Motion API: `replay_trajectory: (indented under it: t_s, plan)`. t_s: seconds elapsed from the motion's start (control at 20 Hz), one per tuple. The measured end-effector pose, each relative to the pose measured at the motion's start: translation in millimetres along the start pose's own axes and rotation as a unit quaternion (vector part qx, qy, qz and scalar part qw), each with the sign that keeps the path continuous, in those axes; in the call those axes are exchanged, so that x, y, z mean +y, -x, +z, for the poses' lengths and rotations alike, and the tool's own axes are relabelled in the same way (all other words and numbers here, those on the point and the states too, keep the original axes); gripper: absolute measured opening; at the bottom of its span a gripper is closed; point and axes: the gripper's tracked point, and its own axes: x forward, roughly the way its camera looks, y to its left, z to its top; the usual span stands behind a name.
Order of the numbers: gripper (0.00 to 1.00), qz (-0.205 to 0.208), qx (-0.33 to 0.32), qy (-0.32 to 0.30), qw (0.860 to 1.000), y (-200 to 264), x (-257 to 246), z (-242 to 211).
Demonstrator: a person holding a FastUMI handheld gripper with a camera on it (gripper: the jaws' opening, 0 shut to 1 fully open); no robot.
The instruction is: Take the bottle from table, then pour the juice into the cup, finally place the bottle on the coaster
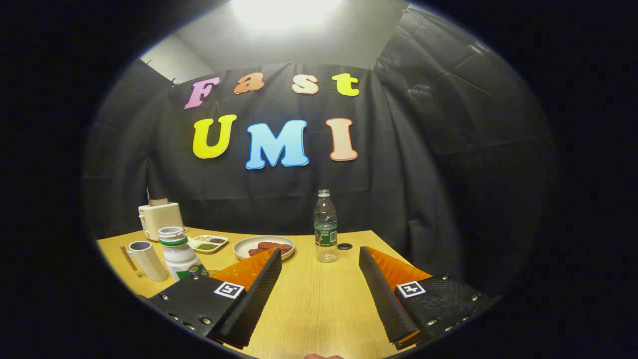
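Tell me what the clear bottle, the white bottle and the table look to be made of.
Clear bottle, standing beyond the open gripper: thin transparent plastic, glossy, since the wall and table show through it. White bottle, beside the left finger: opaque plastic, probably, with a smooth matte body and green collar. Table: light wood or wood-look laminate; fine straight grain, dull sheen.

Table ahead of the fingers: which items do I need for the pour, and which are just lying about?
Job: clear bottle, uncapped, standing beyond the open gripper; grey cup beside the white jar. I cannot pick out the coaster.

Lying about: white jar, plate, toaster, divided tray, small black cap.
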Motion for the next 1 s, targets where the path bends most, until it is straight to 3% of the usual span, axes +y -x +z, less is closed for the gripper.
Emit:
replay_trajectory:
  t_s: [0.35, 1.0]
  plan:
    - [0.96, 0.026, -0.001, 0.004, 1.0, 46.2, 35.9, 15.3]
    - [0.96, 0.096, 0.02, -0.002, 0.995, 69.3, 108.0, -7.0]
